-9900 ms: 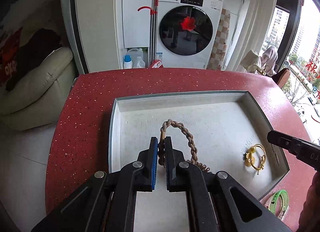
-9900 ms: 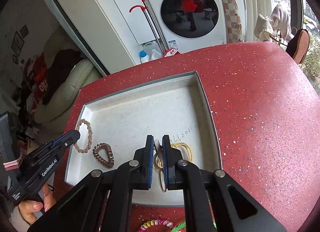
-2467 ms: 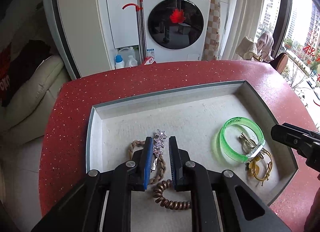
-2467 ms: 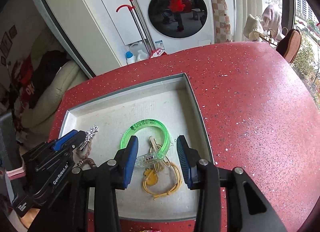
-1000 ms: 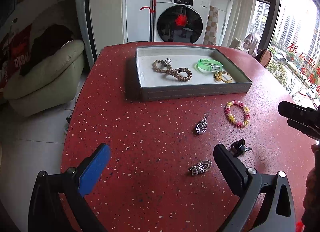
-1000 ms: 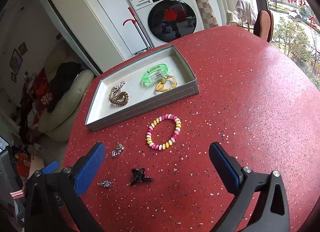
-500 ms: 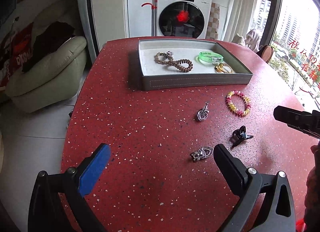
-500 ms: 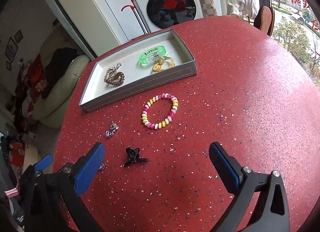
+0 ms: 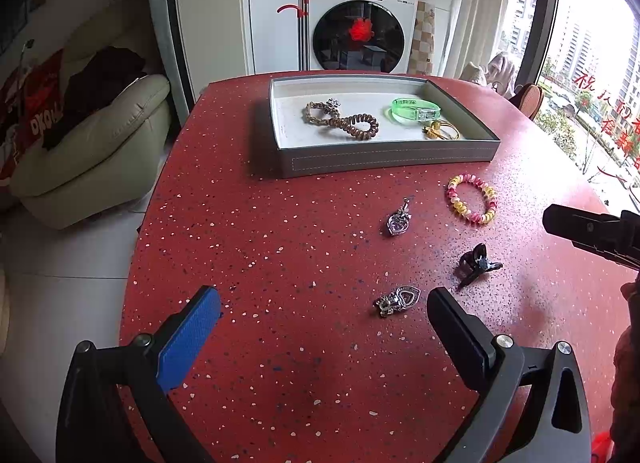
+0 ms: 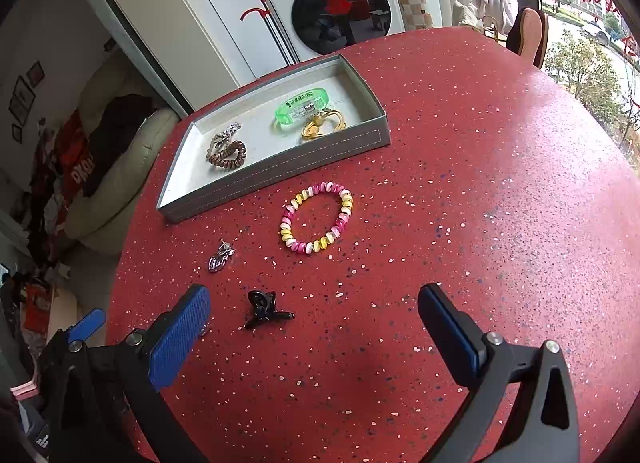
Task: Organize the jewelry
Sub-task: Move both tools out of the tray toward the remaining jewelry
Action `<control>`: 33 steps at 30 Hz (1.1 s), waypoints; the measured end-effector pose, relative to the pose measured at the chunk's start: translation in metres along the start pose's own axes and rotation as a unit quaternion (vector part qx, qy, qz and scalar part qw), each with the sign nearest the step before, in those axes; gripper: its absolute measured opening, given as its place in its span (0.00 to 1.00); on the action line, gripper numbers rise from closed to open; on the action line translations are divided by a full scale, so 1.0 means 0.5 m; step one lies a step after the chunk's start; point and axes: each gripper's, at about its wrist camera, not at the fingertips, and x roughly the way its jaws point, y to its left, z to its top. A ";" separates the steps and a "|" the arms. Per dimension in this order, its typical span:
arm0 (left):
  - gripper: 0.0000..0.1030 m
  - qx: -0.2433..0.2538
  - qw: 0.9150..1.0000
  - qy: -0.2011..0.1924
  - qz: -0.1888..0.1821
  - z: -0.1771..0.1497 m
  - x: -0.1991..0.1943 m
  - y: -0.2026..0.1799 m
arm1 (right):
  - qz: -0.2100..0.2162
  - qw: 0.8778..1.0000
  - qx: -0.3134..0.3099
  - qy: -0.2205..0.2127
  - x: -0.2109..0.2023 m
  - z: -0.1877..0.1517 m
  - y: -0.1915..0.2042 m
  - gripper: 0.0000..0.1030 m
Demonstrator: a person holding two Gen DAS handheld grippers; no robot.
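In our left wrist view, the left gripper (image 9: 324,315) gapes wide over the red table (image 9: 240,247), a heart pendant (image 9: 398,300) between its fingers, the tray (image 9: 384,157) far off. In our right wrist view, the right gripper (image 10: 314,313) spreads wide near a black claw clip (image 10: 265,308); the beaded bracelet (image 10: 318,222) lies just before the tray.

Right gripper (image 10: 314,313) jaws wide, empty, over red table (image 10: 480,183). Black claw clip (image 10: 266,309) between fingers; pink-yellow beaded bracelet (image 10: 317,222) beyond; grey tray (image 10: 280,171) far left.
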 end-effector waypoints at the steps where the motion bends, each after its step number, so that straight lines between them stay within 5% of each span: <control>1: 1.00 0.000 1.000 0.001 0.000 -0.001 0.000 0.000 | 0.000 1.000 0.000 0.000 0.000 0.000 0.000 1.00; 33: 1.00 0.026 0.999 0.035 -0.011 -0.013 0.050 -0.030 | -0.031 0.999 -0.020 0.020 0.036 0.027 -0.015 1.00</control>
